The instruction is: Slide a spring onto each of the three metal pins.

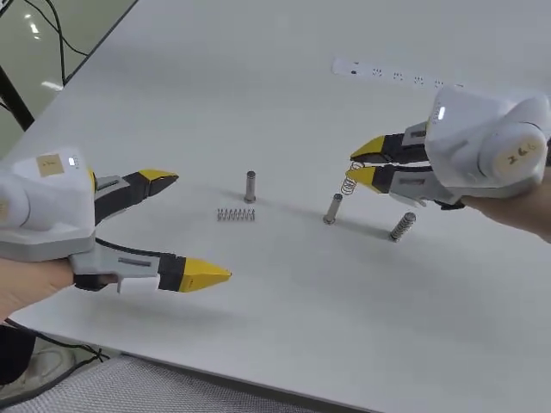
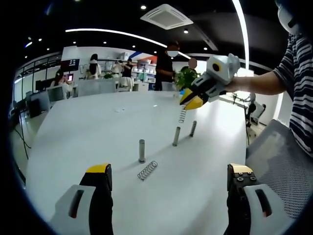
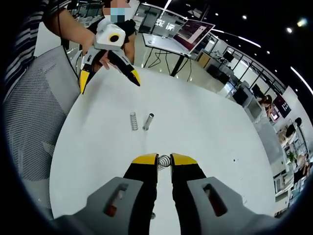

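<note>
My right gripper (image 1: 363,165) was nearly closed, pinching a small coil spring (image 1: 349,183) by its upper turns, so that it hung just above the middle pin (image 1: 331,209). The right-hand pin (image 1: 402,226) already wore a spring. The left pin (image 1: 250,186) stood bare, with a loose spring (image 1: 235,214) lying just beside it on the white table (image 1: 284,327). My left gripper (image 1: 185,225) hovered wide open, holding nothing. I judged the springs light, bendy and apt to flick away, so best gripped gently near one end.
</note>
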